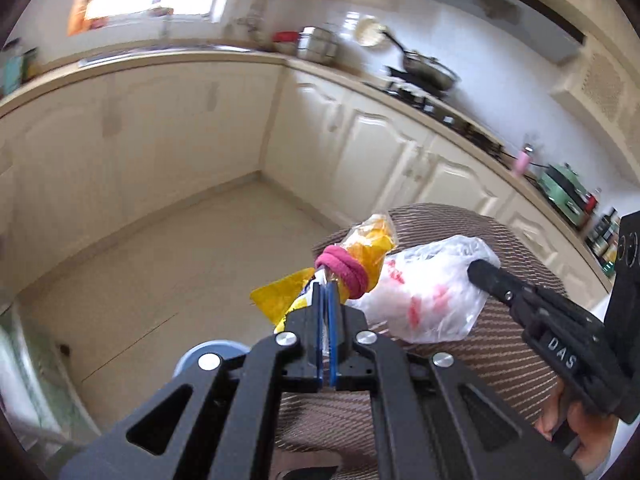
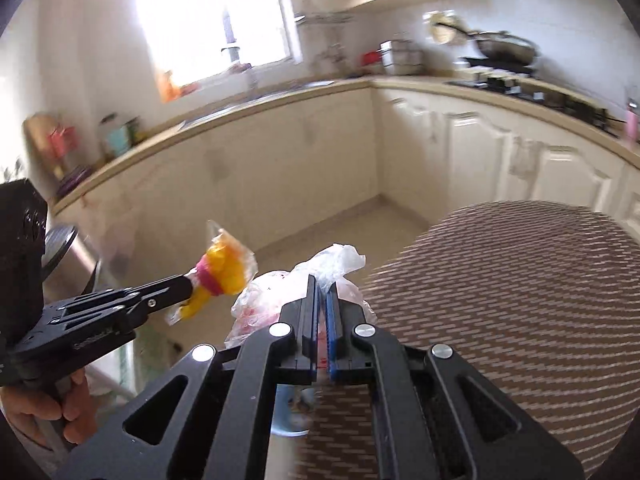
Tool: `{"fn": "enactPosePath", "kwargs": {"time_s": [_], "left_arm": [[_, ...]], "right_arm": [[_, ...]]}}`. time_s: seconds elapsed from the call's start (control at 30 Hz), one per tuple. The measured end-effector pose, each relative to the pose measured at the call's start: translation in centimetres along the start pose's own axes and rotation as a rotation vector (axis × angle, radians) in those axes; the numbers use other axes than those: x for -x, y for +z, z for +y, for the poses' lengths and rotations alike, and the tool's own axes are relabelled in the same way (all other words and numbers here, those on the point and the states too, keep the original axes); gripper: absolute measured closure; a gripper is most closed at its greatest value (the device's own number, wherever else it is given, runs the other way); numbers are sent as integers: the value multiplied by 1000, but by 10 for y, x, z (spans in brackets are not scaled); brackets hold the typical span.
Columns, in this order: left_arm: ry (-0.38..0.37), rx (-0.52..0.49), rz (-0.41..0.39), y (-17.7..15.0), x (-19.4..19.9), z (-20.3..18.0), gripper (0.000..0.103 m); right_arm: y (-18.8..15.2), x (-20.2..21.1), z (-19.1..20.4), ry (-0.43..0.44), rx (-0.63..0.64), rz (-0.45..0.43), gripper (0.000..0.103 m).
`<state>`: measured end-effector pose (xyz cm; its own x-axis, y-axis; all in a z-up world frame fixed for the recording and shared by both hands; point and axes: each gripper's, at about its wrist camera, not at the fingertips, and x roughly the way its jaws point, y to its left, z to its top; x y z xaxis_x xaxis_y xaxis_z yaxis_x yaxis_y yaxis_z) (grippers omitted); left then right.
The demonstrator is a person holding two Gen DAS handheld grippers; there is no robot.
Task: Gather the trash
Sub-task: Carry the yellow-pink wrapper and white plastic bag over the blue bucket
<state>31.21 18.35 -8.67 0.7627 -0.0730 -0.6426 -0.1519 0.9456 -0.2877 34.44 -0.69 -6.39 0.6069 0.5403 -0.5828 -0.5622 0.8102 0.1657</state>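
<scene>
Clamping the yellow wrapper (image 1: 362,254) with its pink band (image 1: 344,272), your left gripper (image 1: 327,292) holds it above the floor. Your right gripper (image 2: 323,300) pinches the clear plastic bag (image 2: 296,292) at the woven table (image 2: 520,300) edge.

The left hand-held gripper (image 1: 329,292) filled the lower middle of its own view: matte black linkage arms with triangular cut-outs, four round silver screw heads, and blue pads lining the inner faces of two narrow black fingers (image 1: 316,320). The right hand-held gripper (image 2: 323,300) looked the same, one blue pad ribbed. At the right edge of the left view its black body bore white letters "DAS". Bare skin showed on the hand (image 2: 44,412) at lower left.
</scene>
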Motion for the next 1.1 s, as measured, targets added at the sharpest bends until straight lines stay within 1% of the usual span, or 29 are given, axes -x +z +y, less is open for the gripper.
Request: {"fn": "enactPosePath", "kwargs": {"time_s": [0.03,0.1,0.13,0.17,0.23,0.27,0.37,0.5,0.6,0.73,0.83,0.97,1.1], "left_arm": [[33,12,3,-6,4,19,101],[67,34,12,-16,7,47,101],[81,58,26,-24,7,66,101],[92,70,36,-28,6,78,101],[136,98,61,-44,0,108,101],[143,109,71,-50,-3,118,101],[149,150,116,-71,-22,147,101],[159,187,177,-96,-51,177,101],[164,195,224,-107,-80,184,101],[160,197,291,-125,-120,192,101],[149,189,325,-131,-146,188,101],[138,163,357,-134,-171,178,101],[130,145,371,-135,-188,169,101]], "right_arm": [[-2,-11,14,14,12,17,101],[-12,-32,40,41,27,55,101],[-18,-42,51,46,35,73,101],[-25,-53,60,46,44,91,101],[-43,-82,80,42,60,145,101],[-52,-87,88,38,64,159,101],[-81,-125,106,27,83,240,101],[-113,-164,110,-12,106,320,101],[-129,-185,104,-39,105,359,101],[-149,-200,89,-87,107,390,101],[-156,-206,81,-117,113,399,101],[-161,-213,66,-152,92,400,101],[-163,-218,53,-193,82,400,101]]}}
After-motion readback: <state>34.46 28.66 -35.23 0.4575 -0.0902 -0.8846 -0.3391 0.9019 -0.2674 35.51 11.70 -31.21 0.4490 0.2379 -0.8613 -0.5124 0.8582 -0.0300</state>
